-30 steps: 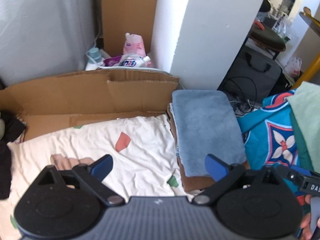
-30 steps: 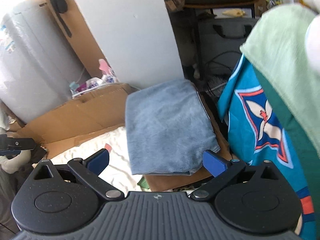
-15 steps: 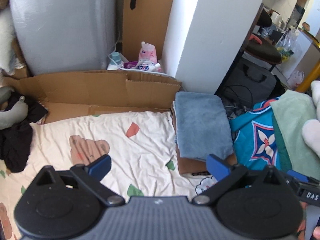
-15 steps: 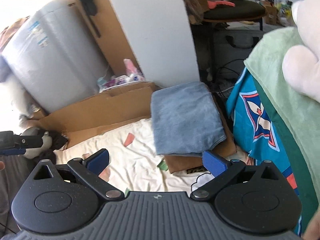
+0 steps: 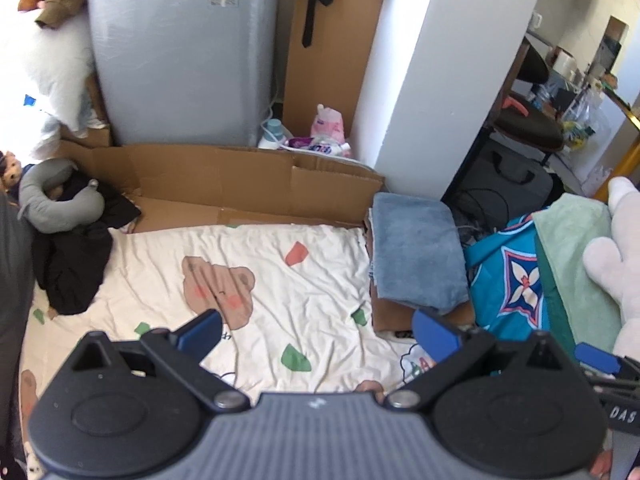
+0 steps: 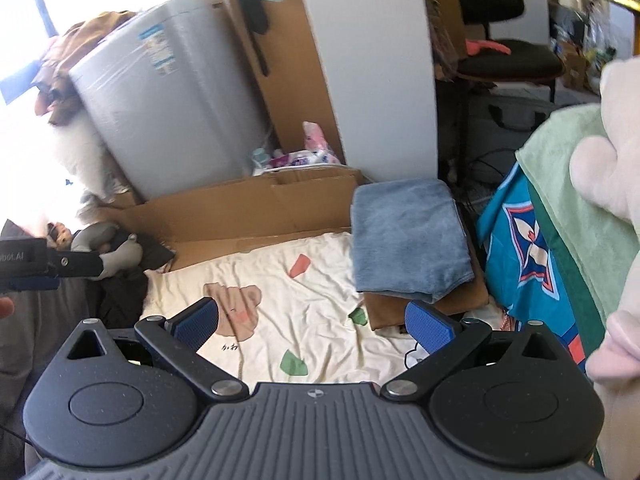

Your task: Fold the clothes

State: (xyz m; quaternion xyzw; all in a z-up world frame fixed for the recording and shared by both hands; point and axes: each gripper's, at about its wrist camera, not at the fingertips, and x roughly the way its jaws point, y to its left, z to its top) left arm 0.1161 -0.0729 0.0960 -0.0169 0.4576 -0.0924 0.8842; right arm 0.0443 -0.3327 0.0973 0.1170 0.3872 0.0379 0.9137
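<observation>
Meanwhile, both grippers hover above a cream bedsheet [image 5: 304, 280] printed with bears and coloured shapes, and everything else is placed from that sheet. The left gripper [image 5: 316, 330] has its blue fingers spread wide with nothing between them; the right gripper [image 6: 312, 322] is equally wide and empty. A folded blue towel [image 5: 416, 248] lies just off the sheet's right edge, resting on brown cardboard [image 6: 400, 308]. Further right of the sheet sits a pile with a teal patterned cloth [image 5: 508, 276] and a pale green cloth [image 6: 572, 200] on top. A flattened cardboard box [image 5: 224, 176] borders the sheet's far side, and dark clothing [image 5: 76, 260] with a grey neck pillow [image 5: 48, 204] lies at its left edge.
</observation>
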